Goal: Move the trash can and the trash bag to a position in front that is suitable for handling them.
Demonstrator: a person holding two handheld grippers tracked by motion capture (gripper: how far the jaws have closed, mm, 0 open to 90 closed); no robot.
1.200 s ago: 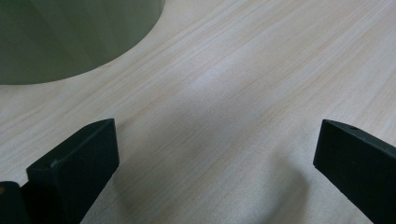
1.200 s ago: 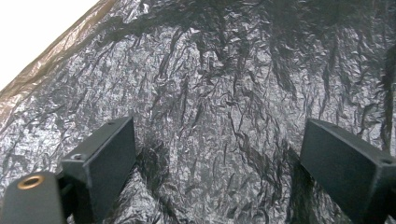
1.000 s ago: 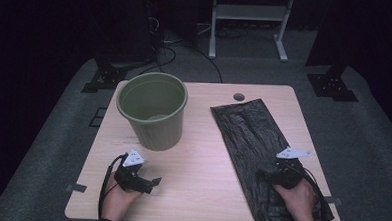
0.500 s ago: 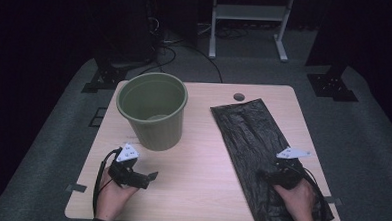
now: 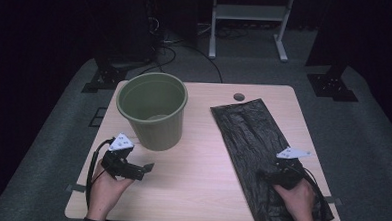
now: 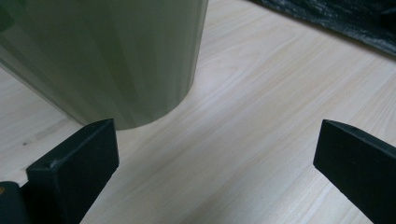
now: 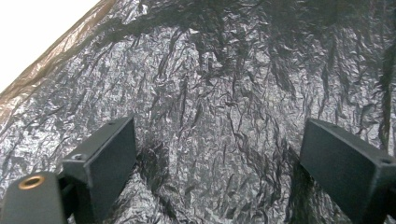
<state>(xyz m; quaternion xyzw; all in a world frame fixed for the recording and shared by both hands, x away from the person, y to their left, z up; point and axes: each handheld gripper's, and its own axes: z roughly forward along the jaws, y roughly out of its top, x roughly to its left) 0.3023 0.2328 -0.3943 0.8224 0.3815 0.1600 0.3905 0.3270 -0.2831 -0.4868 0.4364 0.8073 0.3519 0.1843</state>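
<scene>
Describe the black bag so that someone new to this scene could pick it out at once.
Start at the light wooden table. On its right half, a flat, crinkled black plastic bag lies stretched from the far edge toward the near right corner, under the right tongs, which are open. Unlike the upright green bucket on the left, it is flat, dark and glossy.

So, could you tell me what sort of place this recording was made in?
Probably a lab or studio set up for recording: a light wooden table stands on grey carpet against dark surroundings, with cables and black stand feet on the floor and a white metal frame behind.
</scene>
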